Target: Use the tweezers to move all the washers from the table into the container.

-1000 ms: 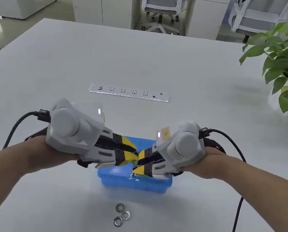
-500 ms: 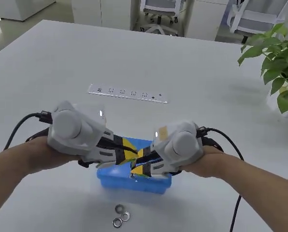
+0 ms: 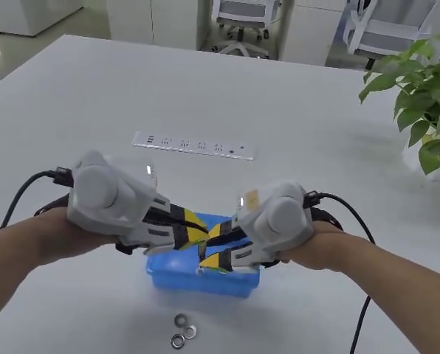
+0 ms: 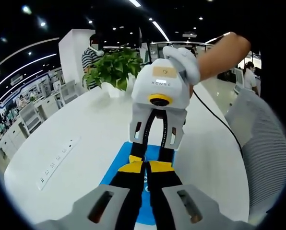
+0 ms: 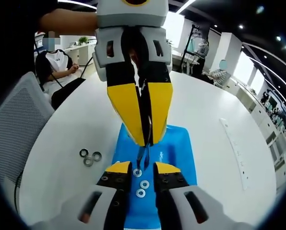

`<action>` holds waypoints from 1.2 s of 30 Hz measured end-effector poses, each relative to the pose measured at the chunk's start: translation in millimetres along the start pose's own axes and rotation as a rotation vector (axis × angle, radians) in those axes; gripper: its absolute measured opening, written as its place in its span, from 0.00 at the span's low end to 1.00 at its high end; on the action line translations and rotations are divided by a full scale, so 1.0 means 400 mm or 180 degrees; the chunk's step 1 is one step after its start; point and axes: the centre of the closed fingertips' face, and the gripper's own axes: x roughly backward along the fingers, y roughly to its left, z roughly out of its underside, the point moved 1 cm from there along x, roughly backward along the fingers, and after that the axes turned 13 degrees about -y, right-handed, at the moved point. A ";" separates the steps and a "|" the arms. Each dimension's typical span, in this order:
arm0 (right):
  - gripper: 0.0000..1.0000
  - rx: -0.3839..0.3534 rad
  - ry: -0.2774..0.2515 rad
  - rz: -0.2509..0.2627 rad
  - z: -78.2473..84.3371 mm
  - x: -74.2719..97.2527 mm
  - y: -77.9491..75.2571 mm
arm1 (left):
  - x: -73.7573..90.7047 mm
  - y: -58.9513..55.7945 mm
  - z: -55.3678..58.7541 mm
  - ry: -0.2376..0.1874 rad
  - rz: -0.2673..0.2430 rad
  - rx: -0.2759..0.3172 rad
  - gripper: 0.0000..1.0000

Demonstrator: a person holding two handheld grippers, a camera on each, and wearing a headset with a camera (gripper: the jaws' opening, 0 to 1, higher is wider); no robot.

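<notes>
A blue container point(image 3: 238, 283) sits on the white table, and both grippers meet tip to tip above it. My left gripper point(image 3: 196, 237) has its yellow jaws shut on thin metal tweezers point(image 5: 143, 155), which point down into the container point(image 5: 179, 148). My right gripper point(image 5: 143, 168) faces it, with a gap between its jaws on either side of the tweezer tips. Three washers point(image 5: 142, 184) lie inside the container, one right under the tips. Three more washers point(image 3: 181, 332) lie in a cluster on the table in front of the container, also seen as loose washers point(image 5: 89, 157).
A white power strip point(image 3: 194, 145) lies on the table beyond the container. A potted plant point(image 3: 419, 103) stands at the right edge. Office chairs stand past the far edge. Cables trail from both grippers.
The camera has shifted slightly. Both grippers stay together over the container, and the loose washers have not moved.
</notes>
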 end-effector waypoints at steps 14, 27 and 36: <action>0.26 -0.0054 -0.0052 0.0105 -0.029 0.048 0.009 | 0.019 -0.013 -0.043 -0.0046 0.0048 -0.0003 0.05; 0.36 -0.0173 -0.0105 0.0290 -0.037 0.112 0.030 | 0.040 -0.045 -0.072 -0.0025 0.0061 -0.0021 0.05; 0.43 -0.0273 -0.0135 0.0451 -0.038 0.157 0.045 | 0.060 -0.054 -0.082 0.0001 0.0004 0.0093 0.06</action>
